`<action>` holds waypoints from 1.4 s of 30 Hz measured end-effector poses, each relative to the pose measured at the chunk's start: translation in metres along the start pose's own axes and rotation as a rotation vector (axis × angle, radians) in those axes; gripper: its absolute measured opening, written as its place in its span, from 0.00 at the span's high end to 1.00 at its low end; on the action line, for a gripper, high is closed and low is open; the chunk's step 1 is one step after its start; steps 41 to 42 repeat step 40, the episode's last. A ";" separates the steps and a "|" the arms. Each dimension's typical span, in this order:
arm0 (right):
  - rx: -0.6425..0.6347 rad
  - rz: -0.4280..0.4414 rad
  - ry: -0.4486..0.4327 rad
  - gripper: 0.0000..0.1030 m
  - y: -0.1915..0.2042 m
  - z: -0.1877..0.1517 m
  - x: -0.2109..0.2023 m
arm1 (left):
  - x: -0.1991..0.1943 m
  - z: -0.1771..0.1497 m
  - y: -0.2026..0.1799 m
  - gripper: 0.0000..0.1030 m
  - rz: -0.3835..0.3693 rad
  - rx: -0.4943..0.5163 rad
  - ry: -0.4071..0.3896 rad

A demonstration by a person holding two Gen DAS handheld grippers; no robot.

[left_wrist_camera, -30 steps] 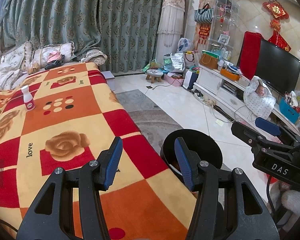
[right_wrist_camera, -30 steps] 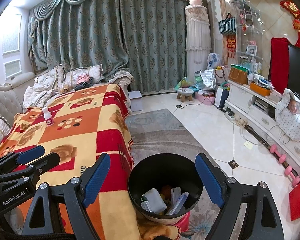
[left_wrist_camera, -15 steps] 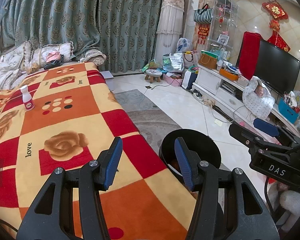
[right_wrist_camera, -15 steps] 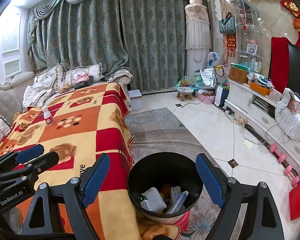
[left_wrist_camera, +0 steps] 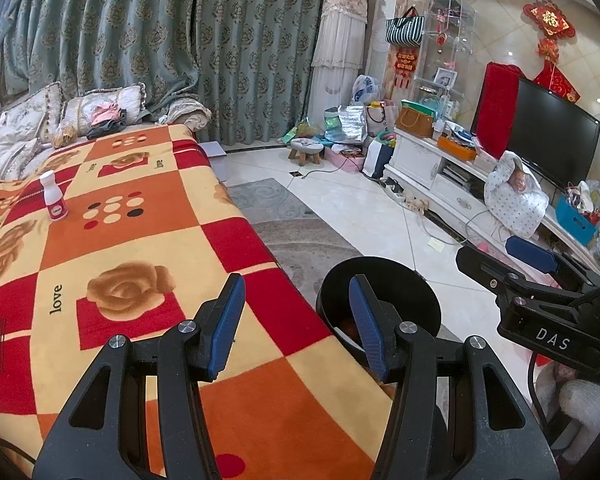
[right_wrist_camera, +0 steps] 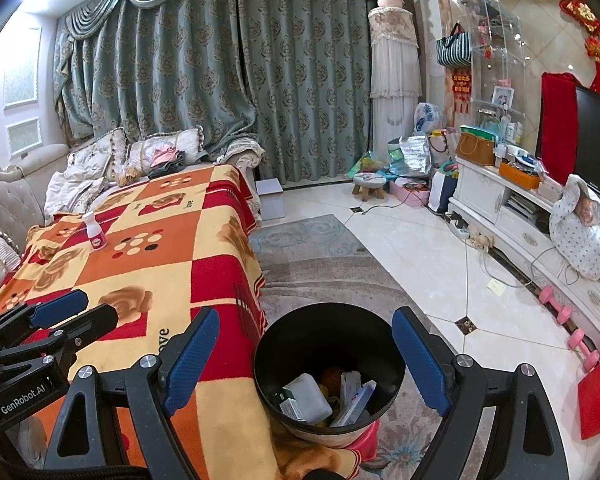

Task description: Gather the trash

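A small white bottle [right_wrist_camera: 94,233] with a pink label stands upright on the far part of the bed, on the checked red, orange and cream blanket [right_wrist_camera: 156,264], close to the pillows [right_wrist_camera: 100,158] and well apart from both grippers. In the left wrist view the same bottle [left_wrist_camera: 53,197] sits at the blanket's left side, beside a patch of dots.

Nearer, on the floor just beside the blanket's hanging edge, is a round black bin [right_wrist_camera: 380,340]. Inside it lie a pale plastic container, a small box, some flat packets and something orange. In the left wrist view only part of the bin [left_wrist_camera: 416,300] shows, behind the right-hand finger.

The right gripper [right_wrist_camera: 306,356] hangs above the bin with its blue-padded fingers [right_wrist_camera: 190,360] wide apart and nothing between them. The left gripper [left_wrist_camera: 296,320] is over the blanket's near corner, its fingers [left_wrist_camera: 226,322] apart at a middling width, also holding nothing. Each gripper appears at the edge of the other's view.

Beyond lie a patterned grey rug [right_wrist_camera: 312,256], pale floor tiles, green curtains [right_wrist_camera: 220,80], a white TV cabinet [right_wrist_camera: 512,216] with a dark screen, and pink dumbbells [right_wrist_camera: 556,304] on the floor.
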State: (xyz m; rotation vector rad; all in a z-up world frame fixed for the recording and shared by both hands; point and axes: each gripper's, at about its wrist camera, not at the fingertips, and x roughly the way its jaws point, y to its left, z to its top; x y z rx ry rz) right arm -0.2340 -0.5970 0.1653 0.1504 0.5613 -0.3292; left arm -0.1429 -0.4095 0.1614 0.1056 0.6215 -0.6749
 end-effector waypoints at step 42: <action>-0.002 -0.002 0.024 0.16 -0.006 -0.005 0.003 | -0.015 -0.009 -0.021 0.49 -0.001 -0.003 -0.014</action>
